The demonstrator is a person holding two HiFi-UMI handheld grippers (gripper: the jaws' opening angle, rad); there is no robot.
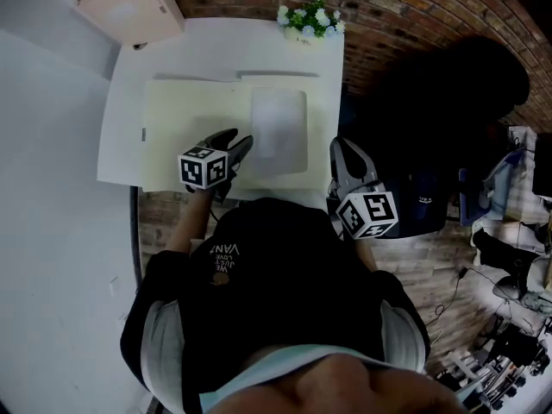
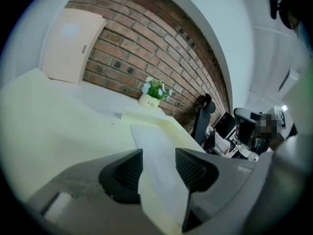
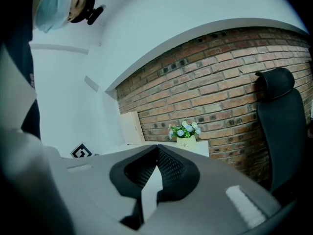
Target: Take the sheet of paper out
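Note:
A white sheet of paper [image 1: 280,128] lies flat on the right half of an opened pale yellow folder [image 1: 185,119] on the white table [image 1: 259,46]. My left gripper [image 1: 235,141] is low over the folder at the sheet's near left corner, jaws open. In the left gripper view the sheet [image 2: 156,141] runs between the open jaws of the left gripper [image 2: 159,155], and the pads do not press on it. My right gripper [image 1: 345,149] hangs off the table's right edge, shut and empty; its tips meet in the right gripper view [image 3: 157,151].
A small pot of white flowers [image 1: 310,15] stands at the table's far edge against the brick wall. A beige box [image 1: 129,3] is at the far left. A black office chair [image 1: 448,84] stands right of the table, with cluttered desks beyond.

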